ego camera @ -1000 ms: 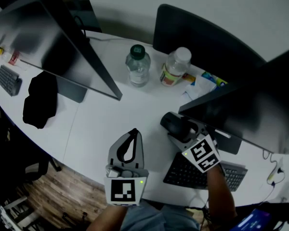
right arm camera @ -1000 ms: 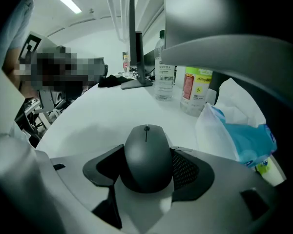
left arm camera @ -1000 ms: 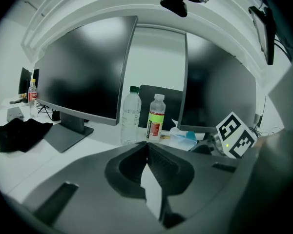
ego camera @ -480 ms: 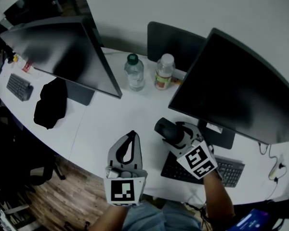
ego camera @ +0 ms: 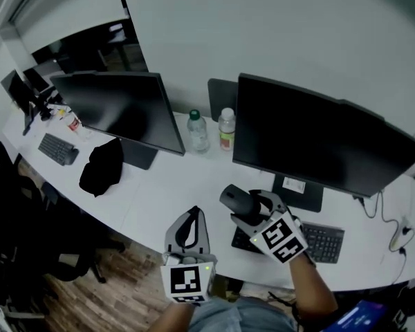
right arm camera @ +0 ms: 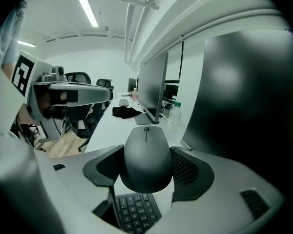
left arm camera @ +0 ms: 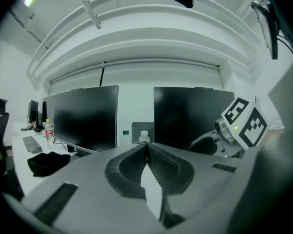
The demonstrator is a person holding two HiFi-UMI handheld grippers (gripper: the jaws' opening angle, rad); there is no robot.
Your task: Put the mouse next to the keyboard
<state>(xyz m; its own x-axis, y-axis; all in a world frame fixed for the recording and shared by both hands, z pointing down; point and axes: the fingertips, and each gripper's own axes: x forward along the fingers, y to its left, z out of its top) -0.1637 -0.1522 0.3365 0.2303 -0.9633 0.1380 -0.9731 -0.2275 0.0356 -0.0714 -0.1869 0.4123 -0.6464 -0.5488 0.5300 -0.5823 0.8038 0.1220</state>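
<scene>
My right gripper (ego camera: 240, 206) is shut on the black mouse (ego camera: 235, 200), holding it in the air above the left end of the black keyboard (ego camera: 318, 239). In the right gripper view the mouse (right arm camera: 145, 157) fills the gap between both jaws, with keyboard keys (right arm camera: 135, 211) showing just beneath it. My left gripper (ego camera: 187, 221) hangs over the desk's front edge, to the left of the mouse, its jaws pressed together with nothing between them; the left gripper view shows the same closed jaws (left arm camera: 147, 152).
Two dark monitors (ego camera: 128, 108) (ego camera: 318, 142) stand on the white desk (ego camera: 173, 182). Two bottles (ego camera: 198, 131) (ego camera: 226, 129) stand between them. A black cloth (ego camera: 102, 167) and a second small keyboard (ego camera: 57, 149) lie at the far left. Cables (ego camera: 397, 235) trail at the right.
Both grippers have risen, the right one lifting the mouse higher above the keyboard. The head view has pulled up and back, now taking in both monitors and the wall behind.
</scene>
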